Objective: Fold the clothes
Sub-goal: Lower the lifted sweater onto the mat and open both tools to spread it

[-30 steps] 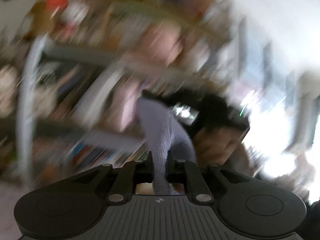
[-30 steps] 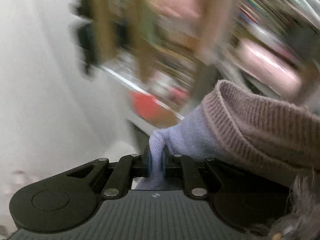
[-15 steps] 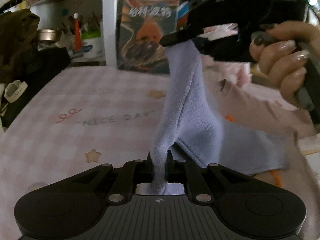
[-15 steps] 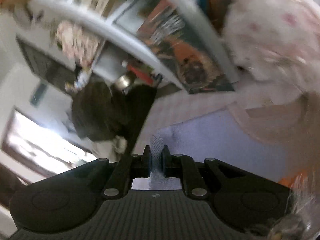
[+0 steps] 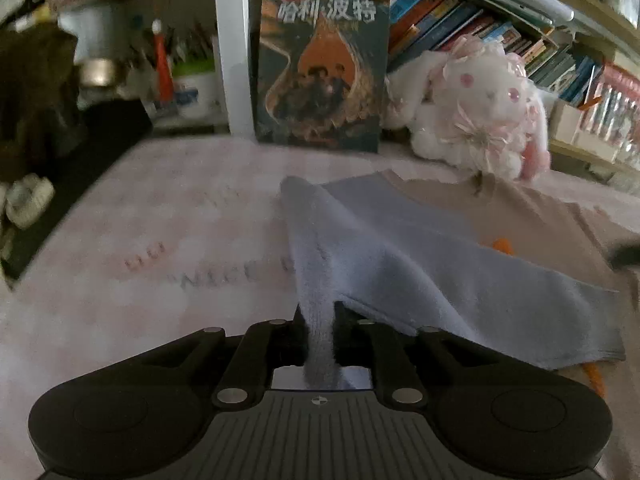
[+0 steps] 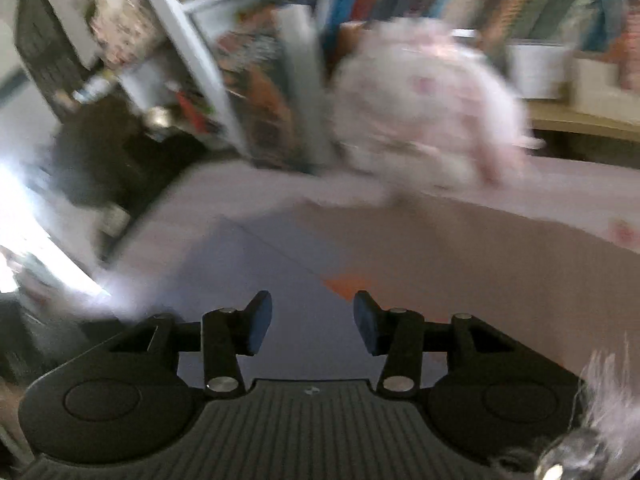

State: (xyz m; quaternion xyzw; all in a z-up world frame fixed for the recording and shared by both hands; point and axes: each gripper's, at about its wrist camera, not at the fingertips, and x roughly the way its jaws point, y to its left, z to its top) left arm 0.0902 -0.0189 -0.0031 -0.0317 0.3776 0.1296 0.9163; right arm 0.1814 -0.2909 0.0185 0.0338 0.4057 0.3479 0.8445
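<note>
Left wrist view: left gripper (image 5: 320,320) clamped tight on a bunched corner of the lavender cloth (image 5: 400,248), pinched edge running straight up between the fingers. From there, fabric climbing in a ridge away toward the book (image 5: 322,68), then fanning out to the right, draped flat over the beige garment (image 5: 532,220) on the pink checked cover (image 5: 140,220). Long axis of the cloth running away and rightward from the jaws, far corner near the plush rabbit (image 5: 476,116).

Right wrist view, blurred: right gripper (image 6: 313,322) spread wide, nothing between the blue pads (image 6: 260,322), hovering over the lavender cloth (image 6: 248,264) just ahead and below. Orange scrap (image 6: 344,285) poking out at the cloth's edge, between the pads and slightly beyond.

Likely call: free right-hand corner nearer the empty gripper, so next pinch probably there, with the left anchoring its end. Risk: snagging the beige layer underneath along with the cloth.
</note>
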